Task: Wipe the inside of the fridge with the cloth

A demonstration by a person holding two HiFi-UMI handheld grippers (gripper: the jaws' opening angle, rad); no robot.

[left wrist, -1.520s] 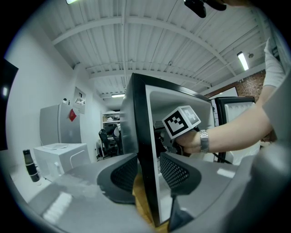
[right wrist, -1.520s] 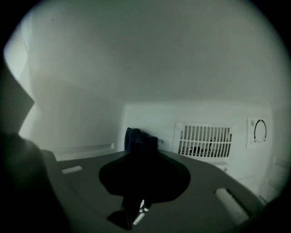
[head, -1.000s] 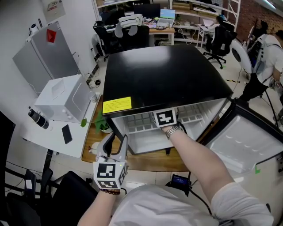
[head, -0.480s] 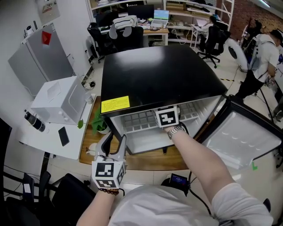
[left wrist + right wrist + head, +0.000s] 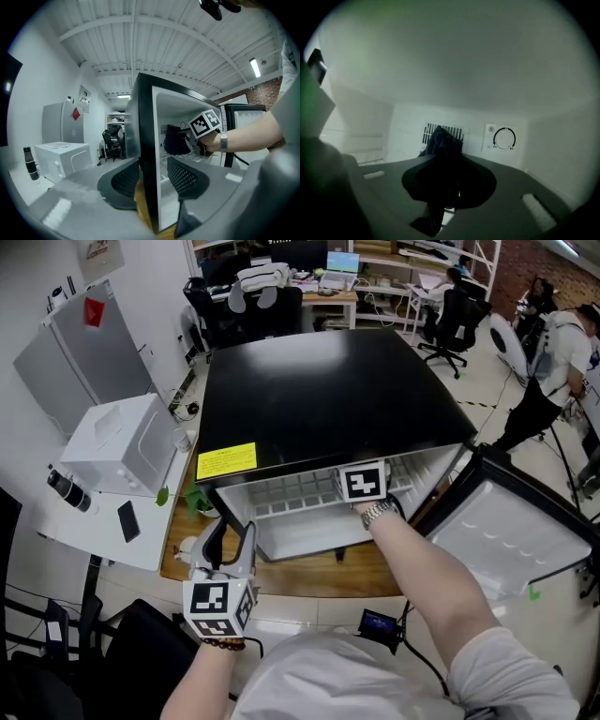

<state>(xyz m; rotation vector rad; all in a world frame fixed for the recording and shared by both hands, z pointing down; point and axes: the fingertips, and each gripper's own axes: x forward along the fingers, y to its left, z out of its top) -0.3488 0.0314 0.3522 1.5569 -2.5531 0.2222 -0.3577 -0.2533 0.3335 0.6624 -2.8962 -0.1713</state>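
Right tongs (image 5: 449, 161): clamped together on the dark cloth (image 5: 440, 140), which juts forward and up from the tips, deep inside the fridge (image 5: 319, 399). Vent (image 5: 458, 131) on the back wall lies straight ahead of the cloth; contact unclear. Left tongs (image 5: 154, 174): apart, just been opening, astride the fridge's front side edge. Right hand is nearer for the wiping.

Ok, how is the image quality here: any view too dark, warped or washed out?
Right gripper view: dim, greenish inside the fridge; the cloth is just a dark lump, though the dial stays readable. Left gripper view: heavy fisheye, black corners, ceiling beams bowed. Head view: evenly lit and sharp, with a soft sheen on the fridge's black top.
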